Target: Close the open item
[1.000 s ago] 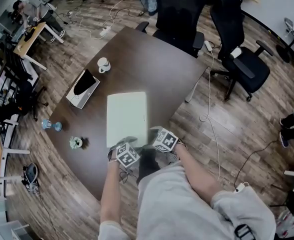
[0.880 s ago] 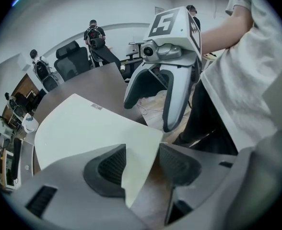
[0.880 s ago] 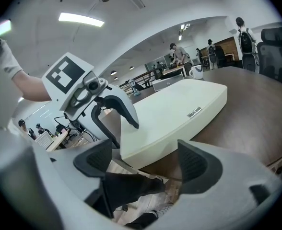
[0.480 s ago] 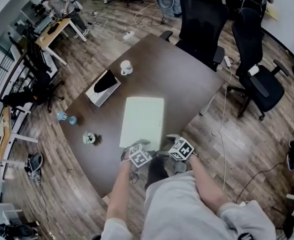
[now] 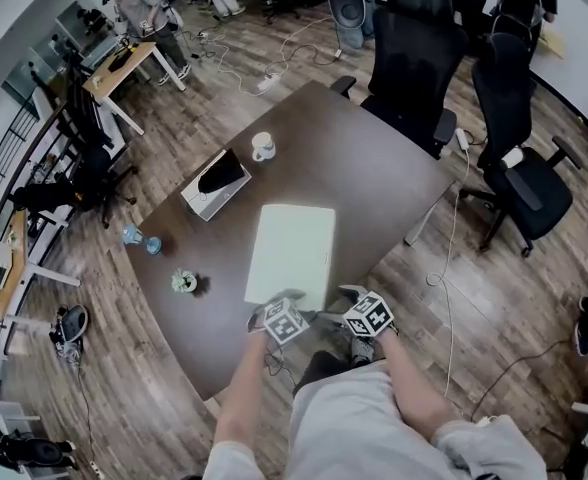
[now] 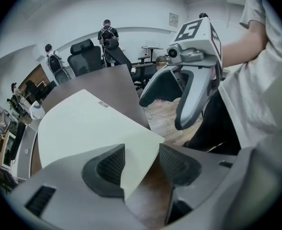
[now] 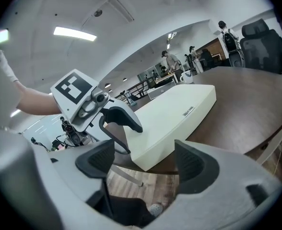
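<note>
Cream corner of the case (image 6: 83, 128) sits between our left hand-held gripper's (image 6: 142, 150) parted jaws. Our right hand-held gripper (image 7: 145, 152), wide and empty, has just narrowed slightly. Ahead, the case lies apparently shut on the worktop (image 5: 374, 178); next we withdraw.

Pale flat rectangular box (image 5: 292, 256), lid down, lying flat on dark table (image 5: 374, 178), close to near edge.

light: bright, ceiling strips (image 7: 74, 32) | edges: fisheye-bent, dark | focus: sharp
</note>
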A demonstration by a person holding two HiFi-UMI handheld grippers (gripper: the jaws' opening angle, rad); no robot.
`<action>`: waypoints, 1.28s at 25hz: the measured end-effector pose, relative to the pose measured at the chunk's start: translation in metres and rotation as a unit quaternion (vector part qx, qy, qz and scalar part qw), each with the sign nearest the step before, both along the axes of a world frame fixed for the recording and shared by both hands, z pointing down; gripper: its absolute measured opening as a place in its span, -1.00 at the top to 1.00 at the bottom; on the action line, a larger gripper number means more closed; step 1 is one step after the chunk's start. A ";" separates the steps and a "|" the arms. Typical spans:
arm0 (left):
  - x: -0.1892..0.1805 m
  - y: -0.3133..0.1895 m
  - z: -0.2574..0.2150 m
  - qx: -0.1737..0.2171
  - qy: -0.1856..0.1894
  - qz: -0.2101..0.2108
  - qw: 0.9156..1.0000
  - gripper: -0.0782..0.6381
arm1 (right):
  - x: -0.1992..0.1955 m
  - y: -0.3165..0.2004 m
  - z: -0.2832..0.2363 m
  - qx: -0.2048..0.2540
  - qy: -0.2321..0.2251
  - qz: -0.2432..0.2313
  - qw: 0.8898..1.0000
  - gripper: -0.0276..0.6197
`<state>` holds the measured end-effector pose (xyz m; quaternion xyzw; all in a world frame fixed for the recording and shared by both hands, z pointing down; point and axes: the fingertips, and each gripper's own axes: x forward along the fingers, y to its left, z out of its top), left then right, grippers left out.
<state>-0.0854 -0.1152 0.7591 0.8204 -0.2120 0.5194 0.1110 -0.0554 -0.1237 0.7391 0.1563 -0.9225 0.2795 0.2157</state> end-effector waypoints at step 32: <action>-0.081 0.097 -0.142 0.182 0.301 -0.449 0.821 0.19 | 0.011 0.080 -0.084 0.082 0.016 0.118 0.989 -0.13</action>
